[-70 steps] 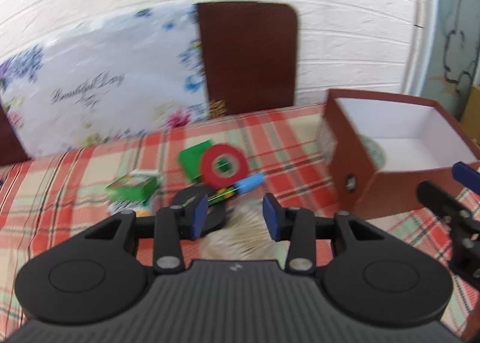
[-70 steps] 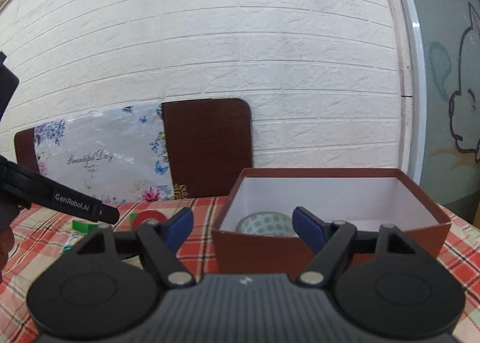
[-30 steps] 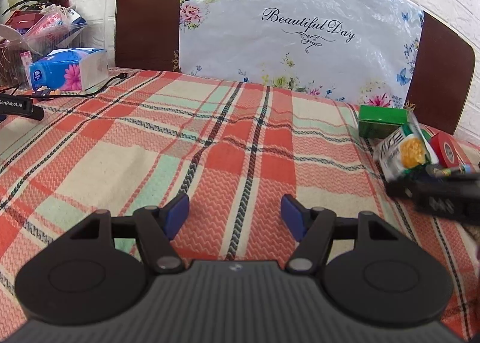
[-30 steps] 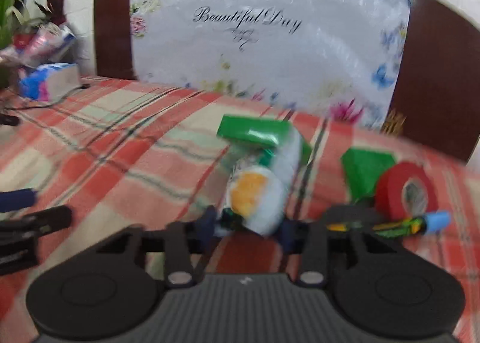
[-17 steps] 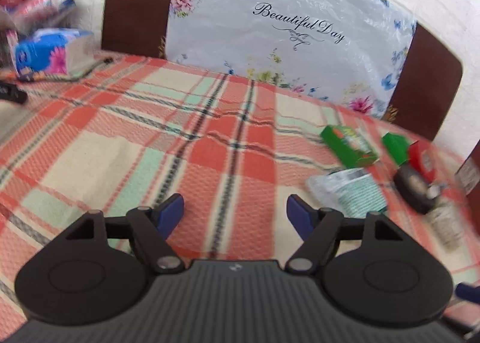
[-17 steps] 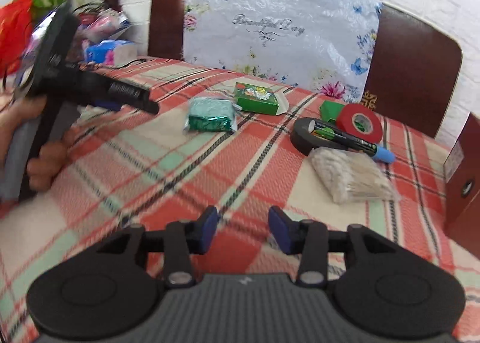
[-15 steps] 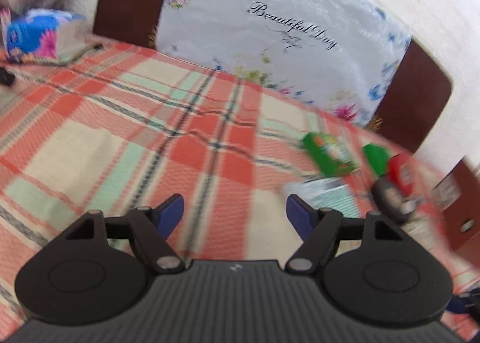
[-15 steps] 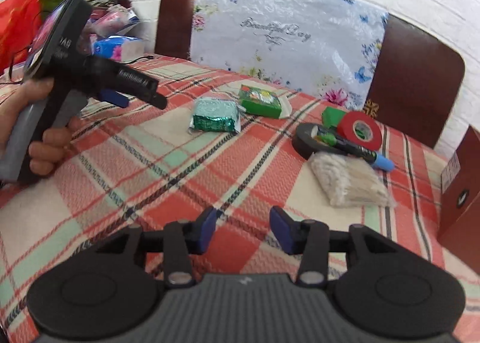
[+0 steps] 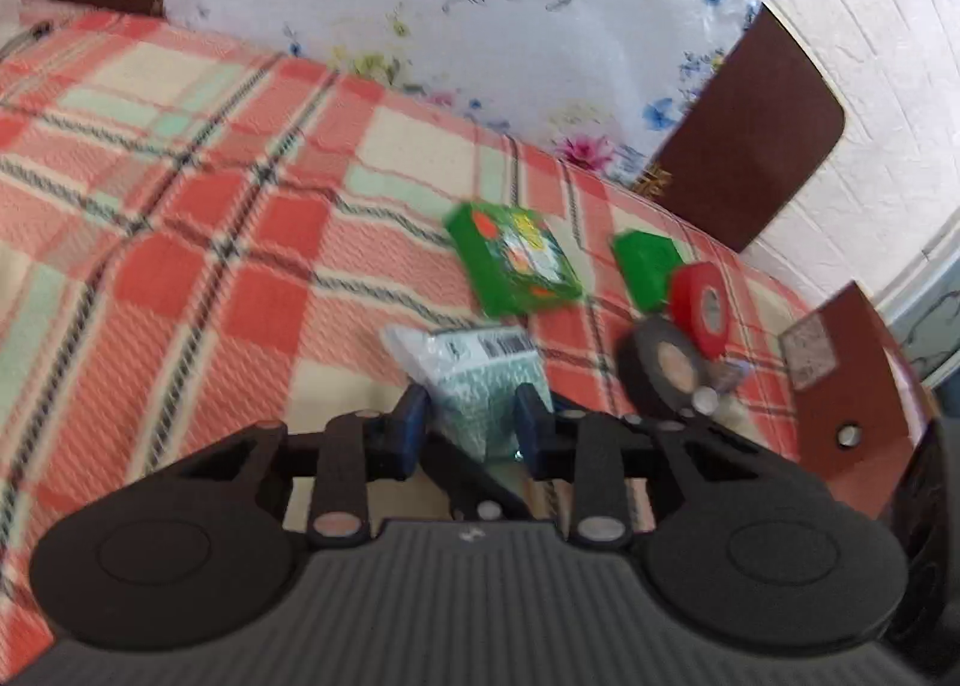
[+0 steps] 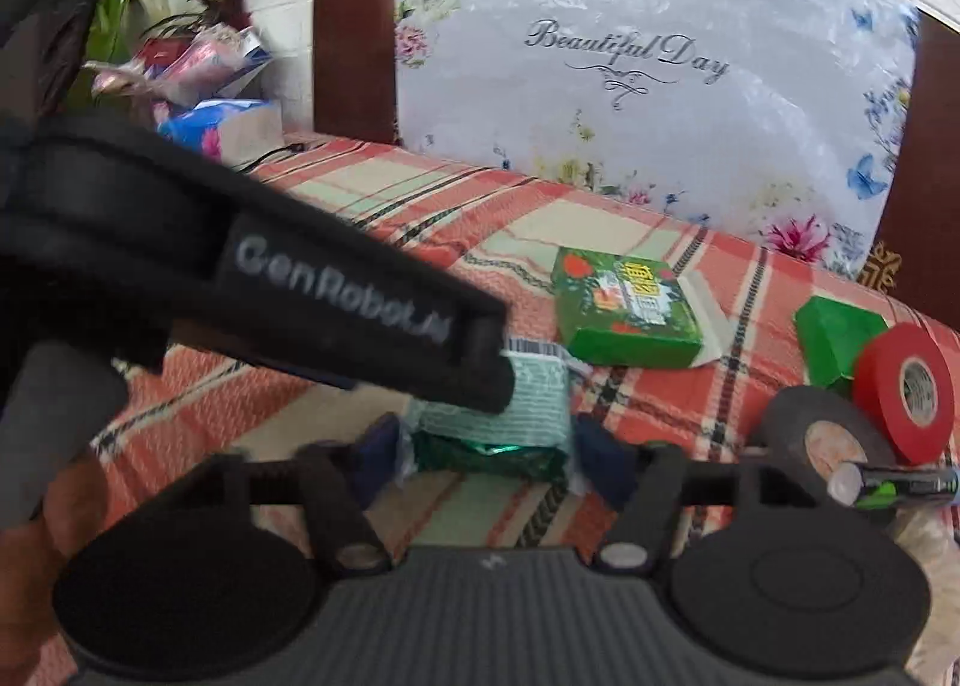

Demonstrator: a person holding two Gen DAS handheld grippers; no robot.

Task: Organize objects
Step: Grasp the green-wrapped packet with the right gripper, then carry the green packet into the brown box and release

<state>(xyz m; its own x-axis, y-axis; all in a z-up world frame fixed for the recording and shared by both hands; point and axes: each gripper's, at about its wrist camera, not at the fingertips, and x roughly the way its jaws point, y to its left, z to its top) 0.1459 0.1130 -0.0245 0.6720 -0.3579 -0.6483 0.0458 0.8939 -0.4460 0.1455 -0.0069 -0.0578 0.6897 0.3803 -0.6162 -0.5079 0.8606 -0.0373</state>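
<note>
A pale green foil packet (image 9: 483, 386) lies on the plaid tablecloth between the fingers of my left gripper (image 9: 474, 431), which looks closed on it. In the right wrist view the same packet (image 10: 528, 416) sits between the open fingers of my right gripper (image 10: 489, 461), with the left gripper's body (image 10: 336, 290) crossing above it. A green box (image 9: 513, 266), a small green block (image 9: 648, 263), a red tape roll (image 9: 702, 308) and a black tape roll (image 9: 663, 371) lie to the right. A marker (image 10: 894, 485) rests on the black roll.
The brown cardboard box (image 9: 852, 380) stands at the right edge. A floral "Beautiful Day" board (image 10: 654, 56) and brown chair backs (image 9: 750, 134) stand behind the table. A tissue pack and plants (image 10: 216, 104) sit at the far left.
My left gripper has swung right to the packet and narrowed around it. My right gripper has moved forward to the same packet and opened wider around it.
</note>
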